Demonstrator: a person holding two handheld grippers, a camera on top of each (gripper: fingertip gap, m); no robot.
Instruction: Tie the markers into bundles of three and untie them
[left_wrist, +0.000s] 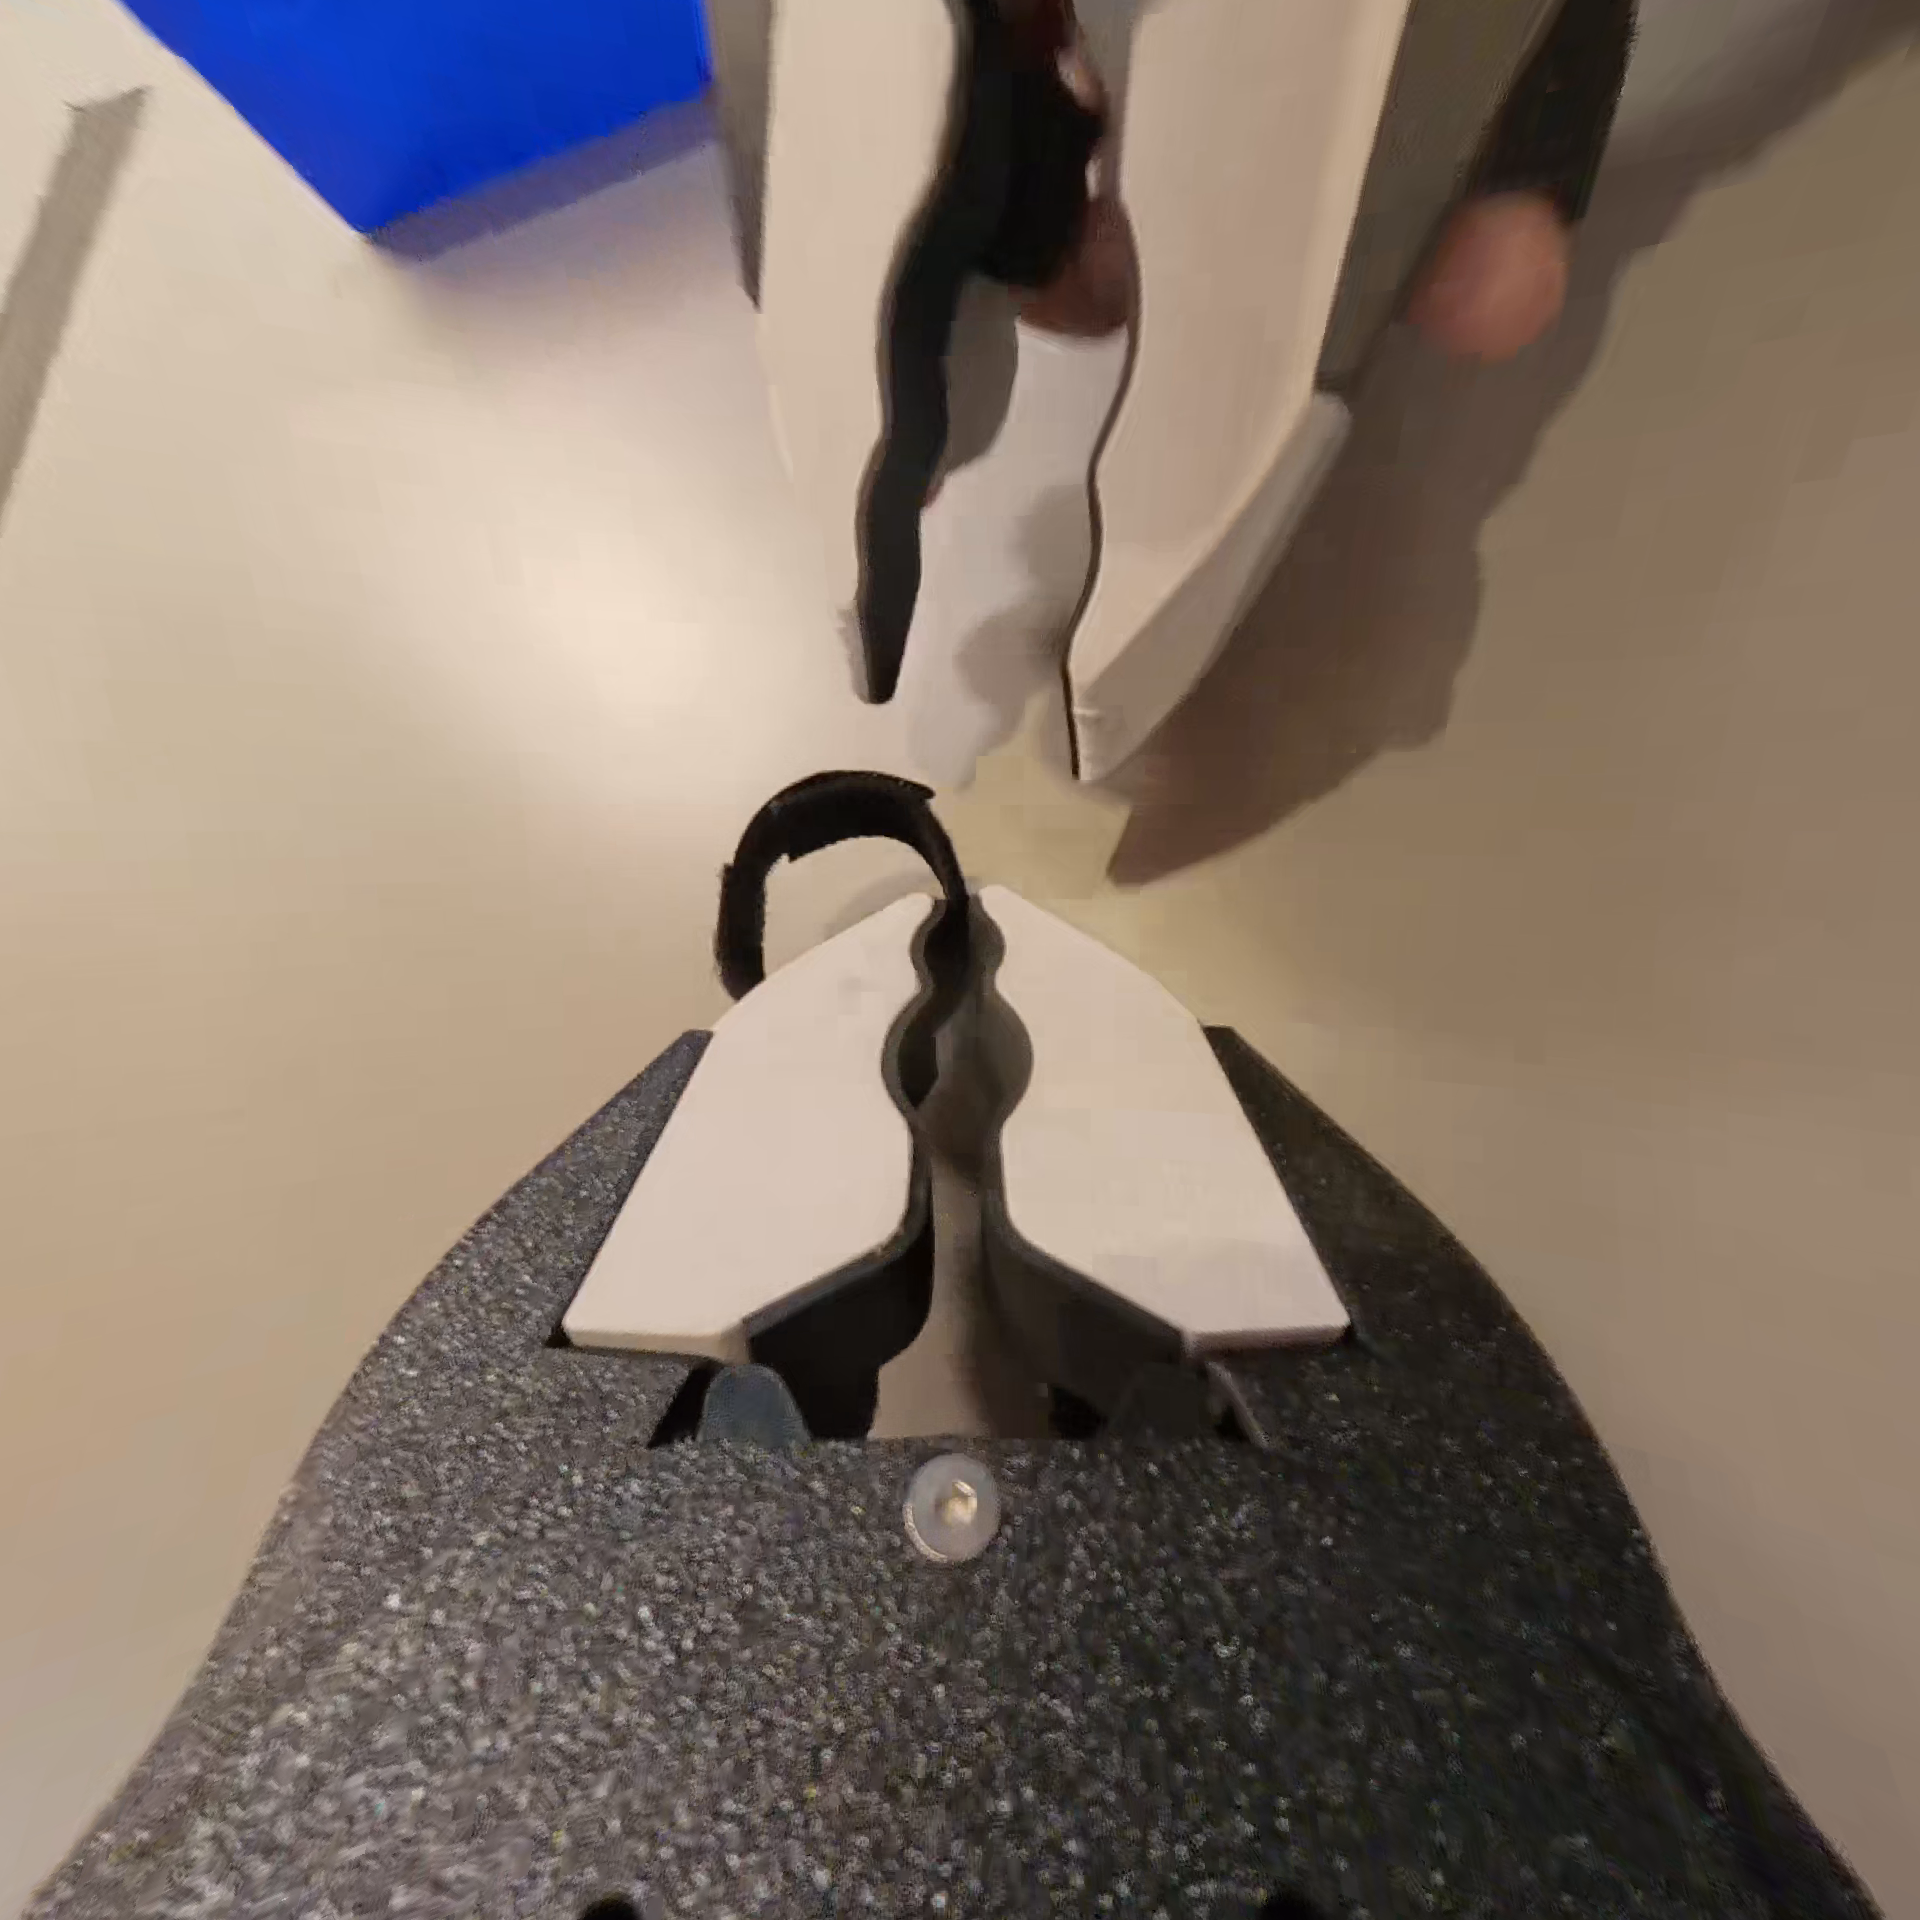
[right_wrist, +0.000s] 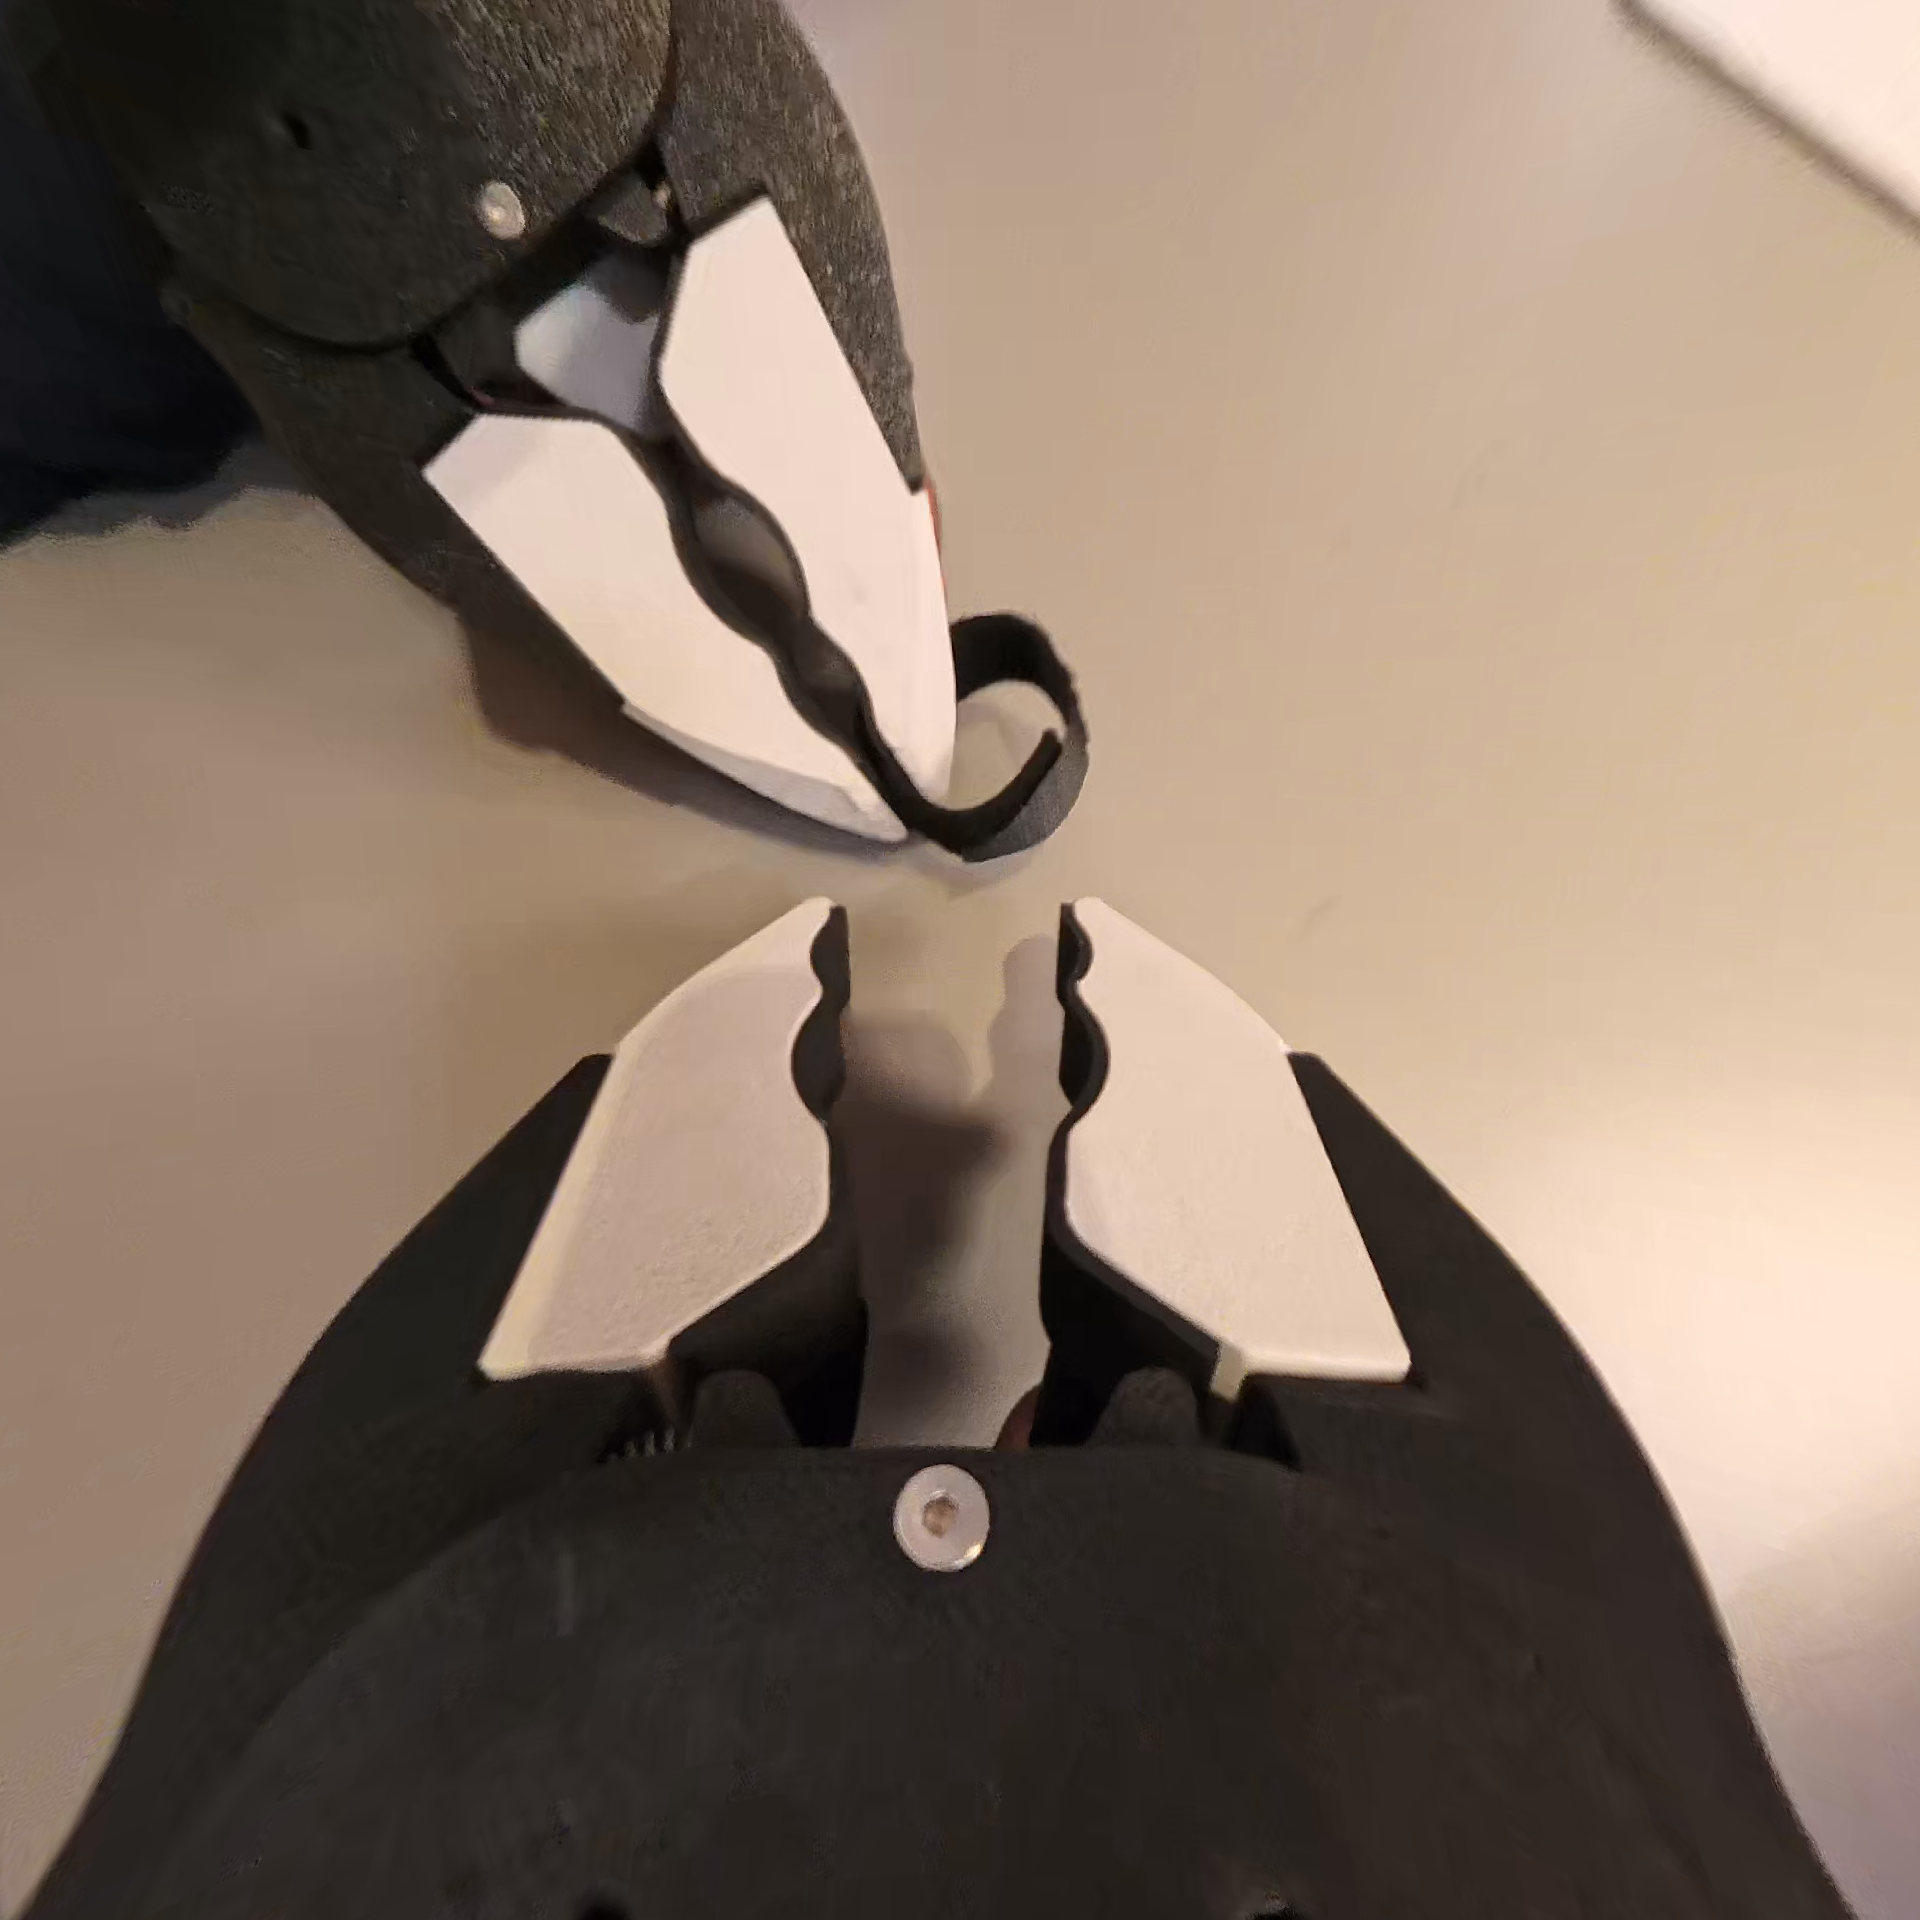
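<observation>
Now left gripper (left_wrist: 951, 899) pinches curled strap (left_wrist: 831, 821).

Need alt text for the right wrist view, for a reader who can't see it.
The left gripper, shut on a curled black strap, reaches in from the upper left over a beige table. The right gripper sits open just below, empty, its tips facing the strap.

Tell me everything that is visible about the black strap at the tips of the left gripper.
The black strap is a narrow band, fabric-like with a fuzzy surface, curled into an open loop whose free end does not close. One end is pinched between the shut jaws of the left gripper, and the loop sticks out past the tips over the beige table. It encircles no markers. The right gripper is open, close by and apart from it.
</observation>
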